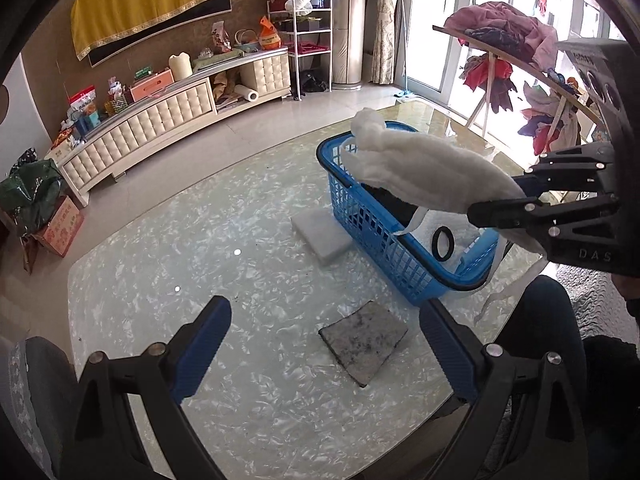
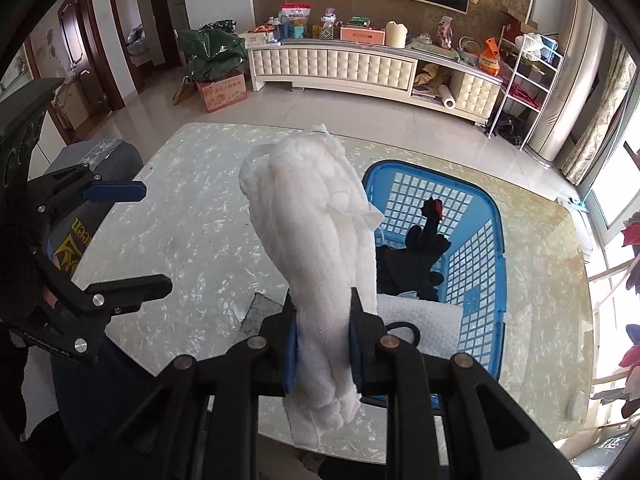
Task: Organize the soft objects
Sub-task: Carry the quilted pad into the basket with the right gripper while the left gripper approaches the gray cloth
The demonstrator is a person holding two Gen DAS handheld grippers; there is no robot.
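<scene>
My right gripper [image 2: 323,332] is shut on a rolled white cloth [image 2: 316,240] and holds it in the air by the near end of the blue plastic basket [image 2: 476,280]. The cloth [image 1: 416,168] hangs over the basket [image 1: 380,240] in the left wrist view, where the right gripper [image 1: 496,200] shows too. The basket holds a black garment [image 2: 412,264], a white pad [image 2: 420,324] and a black ring [image 1: 443,243]. My left gripper [image 1: 324,348] is open and empty above the table, near a grey pad [image 1: 363,340]. A white pad [image 1: 320,234] lies beside the basket.
The marbled glass table [image 1: 200,248] carries everything. A long white cabinet [image 2: 360,68] with clutter stands along the far wall. A drying rack with clothes [image 1: 516,52] stands at the right by the window. A chair back [image 2: 100,160] is at the table's left.
</scene>
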